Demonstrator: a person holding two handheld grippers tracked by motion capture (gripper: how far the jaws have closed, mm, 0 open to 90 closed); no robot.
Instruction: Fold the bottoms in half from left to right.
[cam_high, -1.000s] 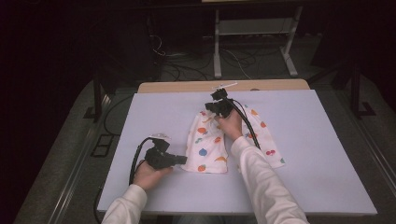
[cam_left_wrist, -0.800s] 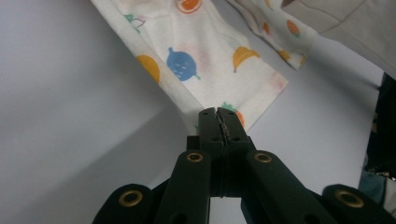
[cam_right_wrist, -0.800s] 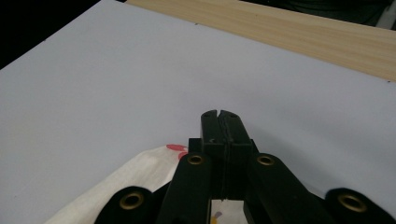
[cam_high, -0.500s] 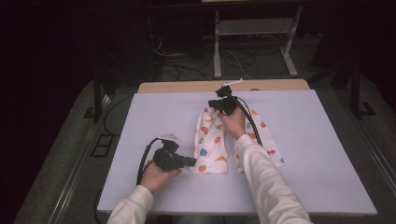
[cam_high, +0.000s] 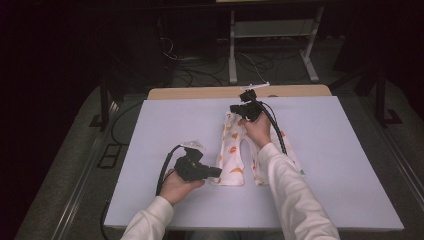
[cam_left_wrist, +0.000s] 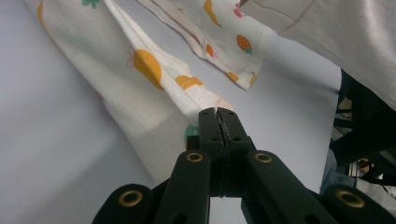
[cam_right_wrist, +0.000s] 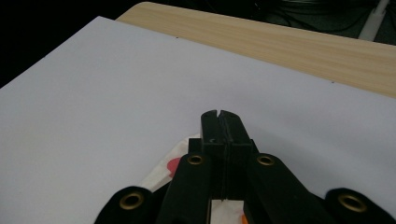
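Your right tongs (cam_right_wrist: 219, 114) rise from the bottom of the frame, their two black jaws pressed together with only a thin seam between them. A corner of white printed cloth (cam_right_wrist: 170, 169), marked with a red spot, peeks out from beneath them on the left. Ahead lies the pale lavender desk (cam_right_wrist: 116, 93), and a light wooden strip (cam_right_wrist: 299, 51) runs along its far edge.

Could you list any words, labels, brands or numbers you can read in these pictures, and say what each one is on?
None can be read. The printed cloth carries only fruit pictures, no lettering. The left gripper and right gripper show plain black jaws with brass rivets and no markings. The white table cover is blank.
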